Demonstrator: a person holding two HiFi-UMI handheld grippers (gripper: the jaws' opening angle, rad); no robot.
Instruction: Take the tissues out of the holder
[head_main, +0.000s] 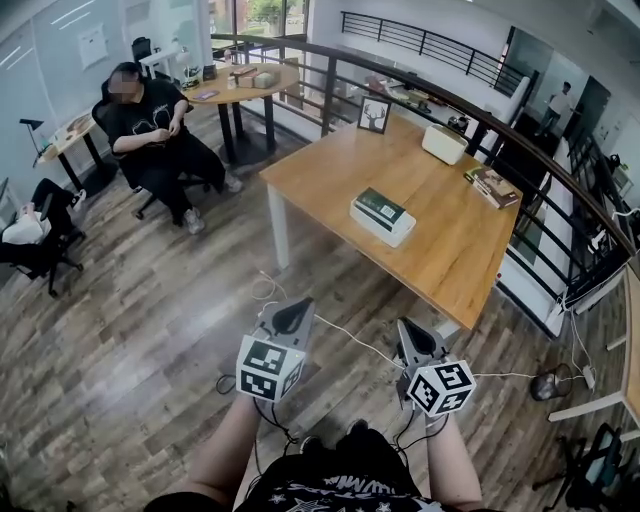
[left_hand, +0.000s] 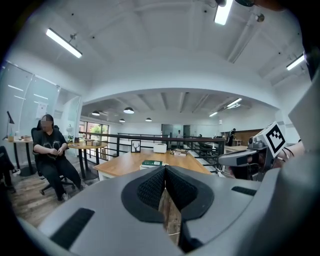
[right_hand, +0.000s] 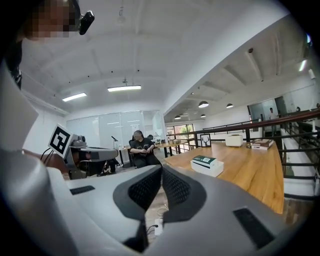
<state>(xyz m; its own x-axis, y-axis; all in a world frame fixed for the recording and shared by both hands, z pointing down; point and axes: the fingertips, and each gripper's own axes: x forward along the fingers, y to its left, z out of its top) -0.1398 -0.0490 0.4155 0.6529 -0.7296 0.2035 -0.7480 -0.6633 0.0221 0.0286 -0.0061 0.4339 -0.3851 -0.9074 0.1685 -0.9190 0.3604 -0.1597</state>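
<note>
The tissue holder (head_main: 382, 216), a white box with a green top, lies near the middle of the wooden table (head_main: 330, 170). It shows small and far in the left gripper view (left_hand: 151, 163) and off to the right in the right gripper view (right_hand: 207, 164). My left gripper (head_main: 292, 316) and right gripper (head_main: 418, 340) hang side by side over the floor, short of the table's near edge. Both are shut with nothing between the fingertips, as the left gripper's (left_hand: 165, 170) and the right gripper's (right_hand: 161, 172) own views show.
On the table's far end stand a white box (head_main: 444, 143), a picture frame (head_main: 374, 114) and books (head_main: 492, 185). A person sits on a chair (head_main: 150, 125) at the left by a round table (head_main: 240, 85). A railing (head_main: 560, 190) runs behind the table. Cables (head_main: 345, 338) lie on the floor.
</note>
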